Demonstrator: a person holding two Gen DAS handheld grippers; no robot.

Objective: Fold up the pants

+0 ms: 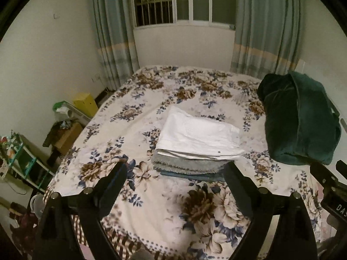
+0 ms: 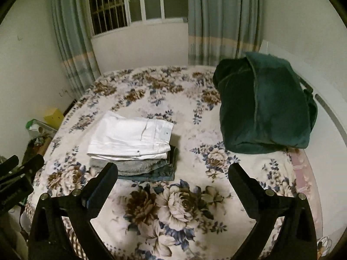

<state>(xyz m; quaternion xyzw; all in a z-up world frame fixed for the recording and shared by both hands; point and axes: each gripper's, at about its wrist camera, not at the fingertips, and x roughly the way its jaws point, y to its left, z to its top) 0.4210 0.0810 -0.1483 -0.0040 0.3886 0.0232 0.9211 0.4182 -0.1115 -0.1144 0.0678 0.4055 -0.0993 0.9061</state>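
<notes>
- Your left gripper [image 1: 175, 173] and right gripper [image 2: 173, 173] are both spread wide, holding nothing.
- The white pants [image 1: 199, 136] look folded; reach for the green pile [image 2: 264, 106] slowly.

A bedroom in a home.

I stand at the foot of a bed [image 1: 151, 212] covered with a white blanket printed with brown and blue flowers. Behind it I see a window [image 1: 173, 2] with metal bars, and long grey-green curtains [image 1: 112, 39] hang on both sides of it. The walls are plain white. On the bed lies a small stack of folded clothes [image 2: 130, 143], with white pants on top, and a dark green bundle of fabric [image 2: 264, 106] near the right edge. Beside the bed, on the left, there are a yellow box [image 1: 85, 104] and a small crowded shelf [image 1: 19, 156], as in a lived-in room.
</notes>
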